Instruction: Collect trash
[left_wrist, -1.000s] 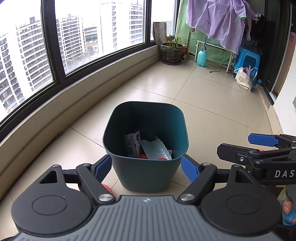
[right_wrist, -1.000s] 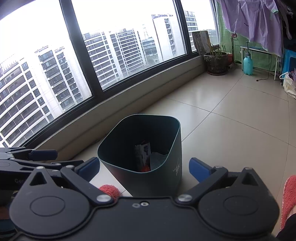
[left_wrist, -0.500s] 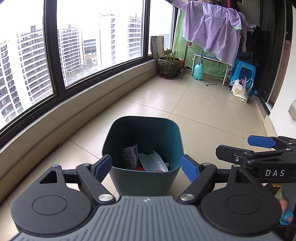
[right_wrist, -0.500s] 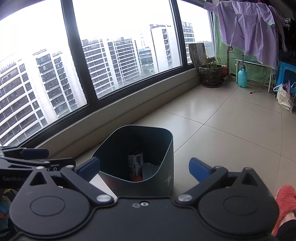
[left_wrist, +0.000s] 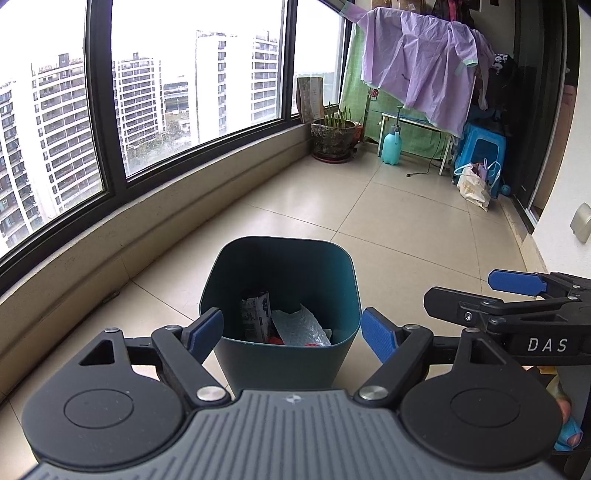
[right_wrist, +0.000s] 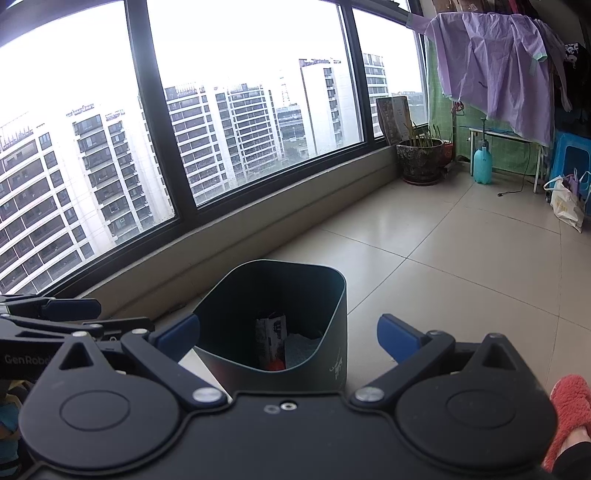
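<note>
A dark teal bin (left_wrist: 280, 262) stands on the tiled floor. Inside it lie a white printed wrapper (left_wrist: 255, 314), a crumpled piece of bubble wrap (left_wrist: 301, 326) and something red (left_wrist: 275, 340). My left gripper (left_wrist: 291, 331) hovers above and just behind the bin, open, with nothing between its blue pads. In the right wrist view the same bin (right_wrist: 332, 354) sits ahead, with the wrapper (right_wrist: 271, 339) showing inside. My right gripper (right_wrist: 290, 335) is open and empty too. Each gripper shows at the edge of the other's view: the right gripper (left_wrist: 480, 291) and the left gripper (right_wrist: 74, 314).
A low window ledge (left_wrist: 155, 225) curves along the left. Far back stand a plant pot (left_wrist: 334, 138), a teal spray bottle (left_wrist: 391, 146), a blue stool (left_wrist: 482, 146) and bags (left_wrist: 474, 184), under a hanging purple cloth (left_wrist: 424, 70). A person's red slipper (right_wrist: 569, 410) rests at lower right.
Both grippers have lifted and tilted up a little, so the bin sits lower and smaller in both views. Both stay open and empty.
</note>
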